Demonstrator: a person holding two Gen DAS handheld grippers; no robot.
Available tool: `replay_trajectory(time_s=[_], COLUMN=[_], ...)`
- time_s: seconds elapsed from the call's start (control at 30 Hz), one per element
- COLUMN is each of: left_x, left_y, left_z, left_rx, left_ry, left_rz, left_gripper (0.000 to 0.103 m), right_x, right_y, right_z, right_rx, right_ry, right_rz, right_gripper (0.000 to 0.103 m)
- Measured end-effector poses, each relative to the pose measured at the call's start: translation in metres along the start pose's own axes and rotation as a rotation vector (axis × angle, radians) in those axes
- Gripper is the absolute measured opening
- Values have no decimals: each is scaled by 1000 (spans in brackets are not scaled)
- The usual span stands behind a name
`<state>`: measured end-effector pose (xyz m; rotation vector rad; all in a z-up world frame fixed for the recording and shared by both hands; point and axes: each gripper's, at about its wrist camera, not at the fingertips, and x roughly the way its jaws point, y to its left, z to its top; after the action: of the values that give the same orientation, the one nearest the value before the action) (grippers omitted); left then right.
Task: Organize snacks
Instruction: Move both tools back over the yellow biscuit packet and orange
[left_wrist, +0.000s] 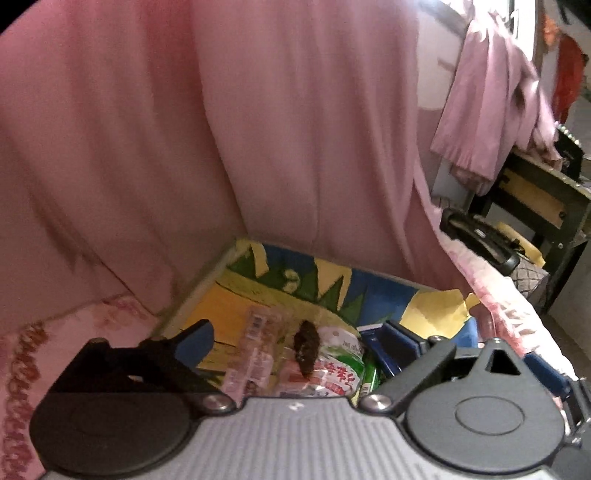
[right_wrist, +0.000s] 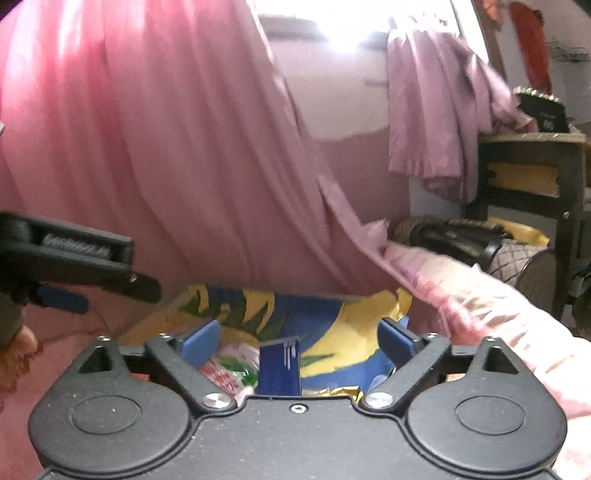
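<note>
Both grippers, left (left_wrist: 299, 343) and right (right_wrist: 299, 339), gaped wide and empty above snacks (left_wrist: 321, 369) in the box (left_wrist: 436, 310), low in frame.

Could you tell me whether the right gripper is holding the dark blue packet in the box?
No: the right gripper stands open, its blue pads well clear of the dark blue packet between them.

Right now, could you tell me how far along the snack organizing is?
Several snack packets and a blue packet already lie in the colourful box. Nothing is in hand: the left gripper and right gripper are both open. Any snacks left are out of view.
</note>
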<state>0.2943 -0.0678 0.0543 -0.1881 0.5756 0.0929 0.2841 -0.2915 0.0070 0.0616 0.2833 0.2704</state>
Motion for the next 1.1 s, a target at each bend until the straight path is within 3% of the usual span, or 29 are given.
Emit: replay_trajectory(time_s=[0.13,0.43,0.9,1.1], left_x=[-33,-93,-143,-161], left_y=[4,25,68,73], left_z=[-8,-36,-108,-133], left_rx=[36,105,99,161], left_ry=[-53,-131,-78,-22], left_rz=[19,56,71,67], left_gripper=[102,103,103,103], right_x=[-31,-94,-154,-175], right_y=[0,16,44,53], right_z=[2,0,-31,-44], right_rx=[29,38,40,76], right_ry=[-85,-202,-100,-36], right_rz=[-3,17,-3,-11], right_gripper=[102,102,102,102])
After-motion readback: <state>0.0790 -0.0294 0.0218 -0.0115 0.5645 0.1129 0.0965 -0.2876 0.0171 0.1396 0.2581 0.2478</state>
